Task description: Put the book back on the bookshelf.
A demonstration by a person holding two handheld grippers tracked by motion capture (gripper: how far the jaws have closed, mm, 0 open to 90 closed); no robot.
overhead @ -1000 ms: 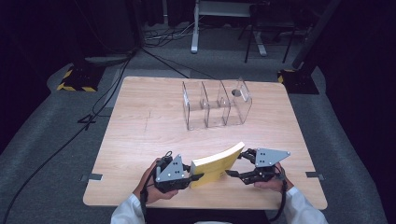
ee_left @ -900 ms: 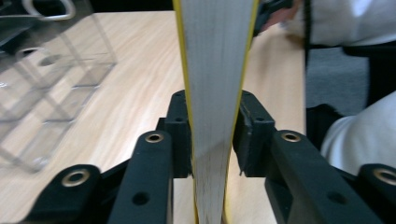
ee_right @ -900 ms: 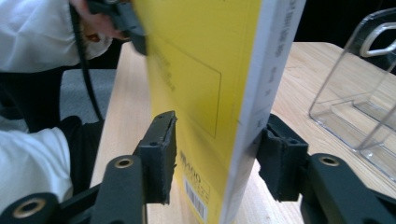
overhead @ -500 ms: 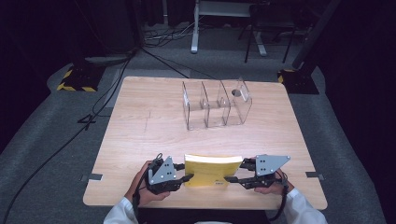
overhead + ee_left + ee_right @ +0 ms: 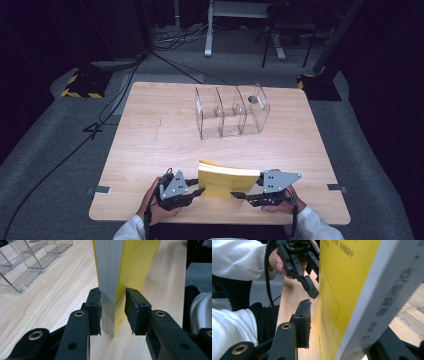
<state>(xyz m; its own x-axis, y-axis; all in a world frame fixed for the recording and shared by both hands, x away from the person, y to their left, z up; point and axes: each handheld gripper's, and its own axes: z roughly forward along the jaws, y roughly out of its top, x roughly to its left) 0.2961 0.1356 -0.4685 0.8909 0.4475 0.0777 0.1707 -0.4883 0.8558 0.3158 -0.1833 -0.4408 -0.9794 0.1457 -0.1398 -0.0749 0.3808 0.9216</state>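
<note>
While we are standing a yellow book (image 5: 226,181) on edge near the table's (image 5: 150,150) front edge, a gripper is flanking each end

Going left to right in the high view, our left gripper (image 5: 198,190) is meeting the book's left end; in the left gripper view (image 5: 113,312) its jaws have just been closing a little, one pad (image 5: 96,311) is touching the page block while the other is standing just off the yellow cover, so nothing is clamped. Next, the book is standing upright on the wood, well in front of the clear three-bay organizer (image 5: 231,111). Our right gripper (image 5: 235,195) is sitting at the right end; in the right gripper view its jaws have just been opening, and the near pad (image 5: 302,321) is standing apart from the cover
</note>
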